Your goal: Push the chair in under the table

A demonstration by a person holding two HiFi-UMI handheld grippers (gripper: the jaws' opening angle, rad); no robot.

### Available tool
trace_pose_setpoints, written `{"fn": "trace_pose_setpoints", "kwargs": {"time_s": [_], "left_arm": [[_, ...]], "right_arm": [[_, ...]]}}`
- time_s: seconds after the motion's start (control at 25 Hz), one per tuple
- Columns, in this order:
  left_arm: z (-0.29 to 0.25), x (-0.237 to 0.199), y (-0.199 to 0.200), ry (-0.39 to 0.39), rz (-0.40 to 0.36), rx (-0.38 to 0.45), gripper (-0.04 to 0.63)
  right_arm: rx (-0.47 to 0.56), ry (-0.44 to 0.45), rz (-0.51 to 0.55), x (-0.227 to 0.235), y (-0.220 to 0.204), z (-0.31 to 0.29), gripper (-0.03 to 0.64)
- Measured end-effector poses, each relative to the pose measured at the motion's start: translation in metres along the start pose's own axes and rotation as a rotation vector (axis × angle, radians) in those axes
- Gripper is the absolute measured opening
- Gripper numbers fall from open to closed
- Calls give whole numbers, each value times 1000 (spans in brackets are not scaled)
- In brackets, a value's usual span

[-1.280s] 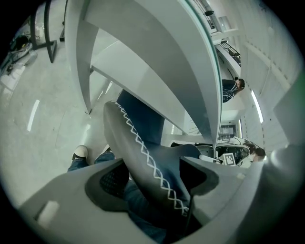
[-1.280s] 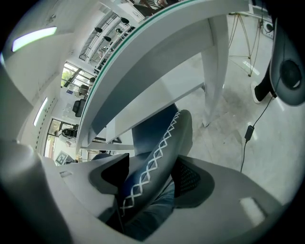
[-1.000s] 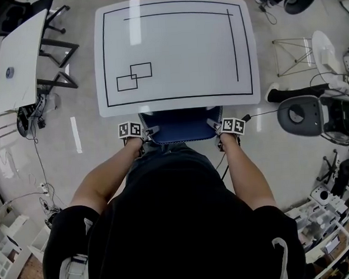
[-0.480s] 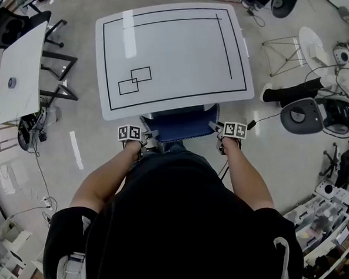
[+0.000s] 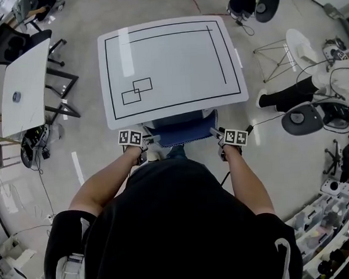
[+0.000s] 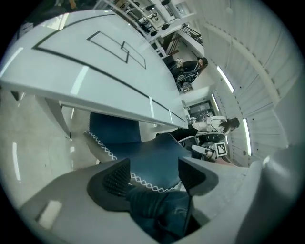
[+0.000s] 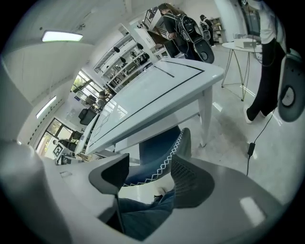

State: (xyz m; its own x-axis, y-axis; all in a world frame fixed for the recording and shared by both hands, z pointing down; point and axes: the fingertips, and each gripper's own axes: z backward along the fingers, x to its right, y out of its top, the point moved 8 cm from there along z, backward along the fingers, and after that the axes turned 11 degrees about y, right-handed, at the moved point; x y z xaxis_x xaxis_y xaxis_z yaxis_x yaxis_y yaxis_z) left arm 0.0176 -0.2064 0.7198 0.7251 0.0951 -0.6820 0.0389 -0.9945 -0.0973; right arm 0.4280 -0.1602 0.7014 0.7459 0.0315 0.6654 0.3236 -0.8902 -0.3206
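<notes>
Chair (image 5: pixel 183 129): blue, white zigzag stitching. The seat is mostly beneath the near edge of the desk (image 5: pixel 169 53); the back stands outside it, facing the person.

Left hand-held gripper (image 5: pixel 150 140): at the back's left corner, jaws apart, clamped on nothing. Contact with the chair cannot be told.

Right hand-held gripper (image 5: pixel 216 133): at the back's right corner, jaws likewise apart and empty.

Hazards, as judged:
- No grip on either side, so a push rests on the tips alone. They could slide off the curved back.
- Unequal pressure from the two sides would swing the chair toward a desk leg (image 7: pixel 206 119).
- The back may strike the desk's edge if the edge sits lower than the back.
- A cable (image 7: pixel 249 148) lies on the floor to the right, near the chair, and could snag it.
</notes>
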Motion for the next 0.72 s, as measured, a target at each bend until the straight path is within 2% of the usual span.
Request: {"fn": "trace_pose_setpoints", "kwargs": {"time_s": [0.44,0.72], "left_arm": [[38,36,39,-21,-244,90,314],[69,52,55,-40,-325,173,300]], "right_arm": [[143,23,81,-52,16,31,303],[260,1,151,-91,31,52,301]]}}
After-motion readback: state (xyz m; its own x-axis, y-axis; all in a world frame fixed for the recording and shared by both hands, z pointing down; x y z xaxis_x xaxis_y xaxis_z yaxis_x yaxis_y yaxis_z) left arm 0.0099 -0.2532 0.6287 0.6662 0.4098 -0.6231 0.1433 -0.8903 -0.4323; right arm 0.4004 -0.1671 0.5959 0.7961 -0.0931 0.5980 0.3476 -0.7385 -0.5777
